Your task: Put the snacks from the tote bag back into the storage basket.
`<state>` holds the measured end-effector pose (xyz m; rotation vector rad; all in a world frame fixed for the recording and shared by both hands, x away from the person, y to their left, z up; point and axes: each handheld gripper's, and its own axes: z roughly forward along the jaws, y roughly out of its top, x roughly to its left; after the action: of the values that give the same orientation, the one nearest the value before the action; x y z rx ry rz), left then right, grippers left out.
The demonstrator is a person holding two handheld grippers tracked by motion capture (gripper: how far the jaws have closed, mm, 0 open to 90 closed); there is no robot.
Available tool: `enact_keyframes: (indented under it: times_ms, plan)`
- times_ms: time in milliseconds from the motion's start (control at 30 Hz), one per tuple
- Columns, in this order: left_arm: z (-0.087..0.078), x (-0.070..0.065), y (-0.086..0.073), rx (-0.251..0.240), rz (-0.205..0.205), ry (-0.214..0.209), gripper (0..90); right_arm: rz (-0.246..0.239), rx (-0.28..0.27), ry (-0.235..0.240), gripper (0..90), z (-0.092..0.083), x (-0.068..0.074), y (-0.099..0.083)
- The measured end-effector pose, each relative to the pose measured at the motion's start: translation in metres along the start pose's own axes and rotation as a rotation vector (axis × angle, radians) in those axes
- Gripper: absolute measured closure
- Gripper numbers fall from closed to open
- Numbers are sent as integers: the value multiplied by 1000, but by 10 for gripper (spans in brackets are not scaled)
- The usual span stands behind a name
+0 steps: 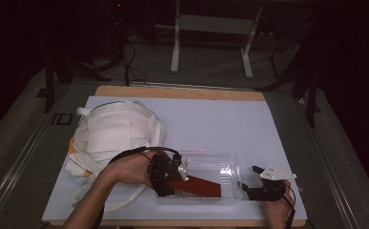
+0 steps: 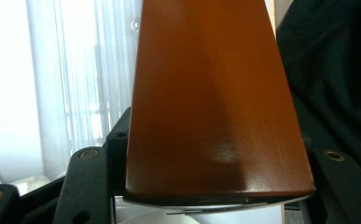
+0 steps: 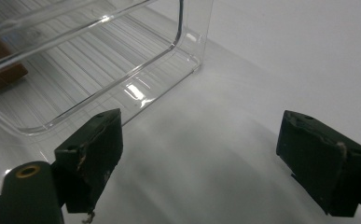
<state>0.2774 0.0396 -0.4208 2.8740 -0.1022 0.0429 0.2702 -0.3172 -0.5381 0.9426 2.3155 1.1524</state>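
A flat reddish-brown case (image 1: 199, 187) lies slanted inside a clear plastic bin (image 1: 225, 164) near the table's front edge. My left gripper (image 1: 175, 182) reaches into the bin's left end and is shut on the near end of the case. In the left gripper view the case (image 2: 211, 93) stretches away between both black jaws, over the ribbed bin floor (image 2: 89, 70). My right gripper (image 1: 250, 181) rests just outside the bin's right end, open and holding nothing. In the right gripper view its jaws (image 3: 201, 154) stand wide apart over the white sheet, beside the bin's corner (image 3: 183, 46).
A white cloth bag (image 1: 113, 133) with straps lies at the left of the white sheet (image 1: 210, 119). The wooden table edge (image 1: 182, 92) runs along the back. Behind the table stand a white frame (image 1: 210, 28) and cables on a dark floor.
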Motion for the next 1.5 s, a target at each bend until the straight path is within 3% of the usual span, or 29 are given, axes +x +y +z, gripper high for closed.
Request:
enact_keyframes:
  times_ms: [67, 267, 533, 667, 867, 1167, 1300, 1433, 1500]
  plan:
    - [-2, 0, -1, -28, -9, -9, 412, 1, 0, 0, 145, 0, 0, 0]
    - [-5, 0, 2, -54, -19, -21, 404, 0, 1, 1, 145, 0, 0, 0]
    - [-6, 0, 4, -97, -49, -71, 367, -13, 12, -2, 145, 2, 1, 1]
    - [-1, 0, 4, -77, -71, -90, 358, -25, 26, -6, 145, 3, 2, 1]
    - [9, 1, 5, -23, -82, -127, 268, -17, 22, -2, 145, 2, 2, 1]
    - [21, 0, 2, 33, -95, -144, 190, -20, 21, -2, 145, 2, 2, 1]
    - [24, 0, 2, 44, -93, -146, 186, -19, 22, -2, 145, 2, 2, 1]
    - [30, 0, 0, 94, -110, -153, 185, -20, 22, -2, 145, 2, 2, 1]
    - [30, -1, -1, 96, -113, -153, 179, -19, 22, -1, 145, 2, 2, 1]
